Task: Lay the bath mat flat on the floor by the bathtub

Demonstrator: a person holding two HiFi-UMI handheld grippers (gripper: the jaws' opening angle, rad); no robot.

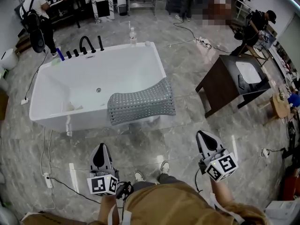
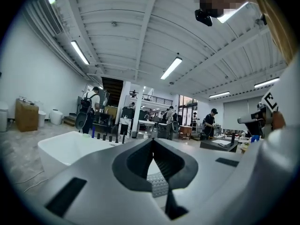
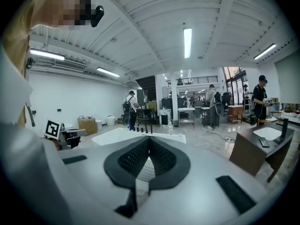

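Here we hold the left gripper (image 1: pixel 101 149) and the right gripper (image 1: pixel 204 137) with jaws pressed together, both empty. The bath mat (image 1: pixel 140 102) hangs over the near rim of the bathtub (image 1: pixel 47 117).

Bright, even light from long white ceiling tubes (image 3: pixel 187 42); glare patches on the glossy grey marble floor (image 1: pixel 183 125); fisheye edges bend and darken.

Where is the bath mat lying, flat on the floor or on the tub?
On the tub: the grey mat drapes over the bathtub rim, not the floor.
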